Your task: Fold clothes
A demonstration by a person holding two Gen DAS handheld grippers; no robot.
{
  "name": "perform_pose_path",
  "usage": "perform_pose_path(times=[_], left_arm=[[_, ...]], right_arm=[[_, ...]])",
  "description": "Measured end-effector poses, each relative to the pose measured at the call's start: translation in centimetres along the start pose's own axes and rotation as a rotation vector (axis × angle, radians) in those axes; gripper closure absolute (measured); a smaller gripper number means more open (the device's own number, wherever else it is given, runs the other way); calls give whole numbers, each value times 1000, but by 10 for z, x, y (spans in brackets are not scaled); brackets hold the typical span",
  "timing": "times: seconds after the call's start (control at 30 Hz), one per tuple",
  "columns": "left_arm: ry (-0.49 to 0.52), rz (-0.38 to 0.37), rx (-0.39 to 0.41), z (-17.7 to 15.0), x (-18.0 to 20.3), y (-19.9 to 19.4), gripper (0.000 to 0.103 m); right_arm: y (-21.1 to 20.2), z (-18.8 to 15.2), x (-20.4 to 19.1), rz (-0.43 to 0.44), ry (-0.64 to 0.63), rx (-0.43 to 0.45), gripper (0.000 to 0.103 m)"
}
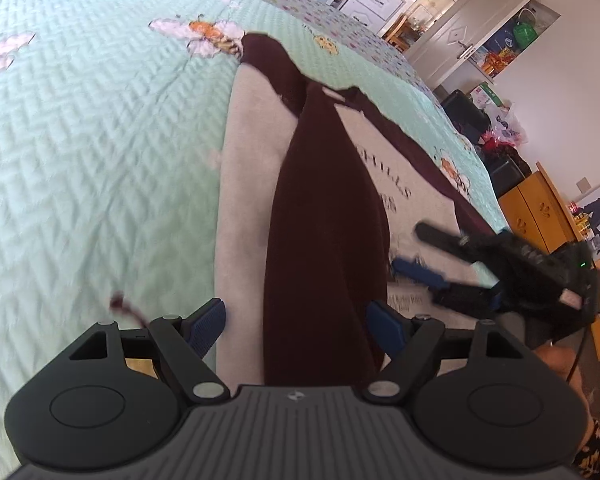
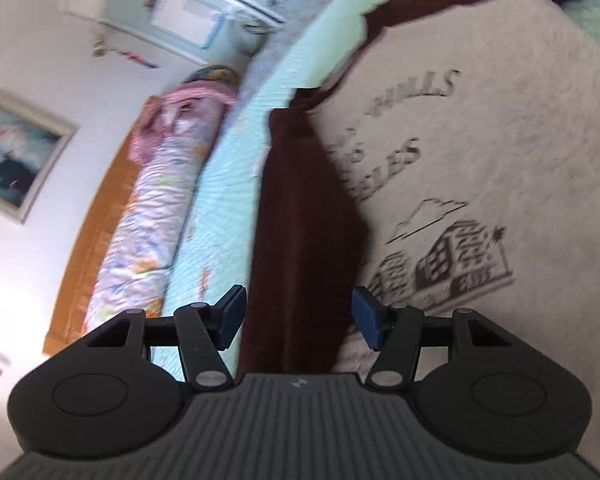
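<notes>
Both tools gape wide: left tool [image 1: 296,326] straddles the dark sleeve [image 1: 324,248] folded across the grey sweatshirt [image 1: 248,168] on the bed [image 1: 80,140]; right tool [image 2: 298,318], at 3 o'clock, grips nothing.

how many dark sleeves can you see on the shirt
2. One dark sleeve is folded over the grey shirt front, lying between the left gripper fingers. The other sleeve runs along the shirt's far edge on the quilt.
</notes>
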State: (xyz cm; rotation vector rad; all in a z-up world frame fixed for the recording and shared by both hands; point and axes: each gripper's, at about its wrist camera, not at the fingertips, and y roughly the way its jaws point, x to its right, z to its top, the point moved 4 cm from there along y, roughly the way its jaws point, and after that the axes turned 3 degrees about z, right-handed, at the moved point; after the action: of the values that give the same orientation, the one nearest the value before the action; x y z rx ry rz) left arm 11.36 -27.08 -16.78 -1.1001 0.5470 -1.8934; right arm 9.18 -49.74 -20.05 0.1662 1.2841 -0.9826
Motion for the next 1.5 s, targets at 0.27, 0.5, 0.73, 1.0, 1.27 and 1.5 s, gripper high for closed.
perform_pose_path(times=[0.27, 0.5, 0.73, 1.0, 1.27, 1.5], left_arm=[[83, 48, 49, 89, 8, 50, 22], [128, 42, 34, 146, 16, 103, 22], [211, 57, 31, 156, 23, 131, 24], [331, 27, 31, 154, 37, 137, 87], [389, 8, 118, 162, 55, 126, 98], [437, 16, 160, 178, 69, 138, 98]], right_arm=[[25, 11, 11, 28, 39, -11, 47], [24, 11, 20, 71, 60, 18, 79], [21, 11, 21, 84, 5, 60, 94], [25, 11, 24, 149, 42, 62, 94], [20, 19, 22, 143, 31, 98, 94], [17, 35, 35, 187, 161, 198, 94]])
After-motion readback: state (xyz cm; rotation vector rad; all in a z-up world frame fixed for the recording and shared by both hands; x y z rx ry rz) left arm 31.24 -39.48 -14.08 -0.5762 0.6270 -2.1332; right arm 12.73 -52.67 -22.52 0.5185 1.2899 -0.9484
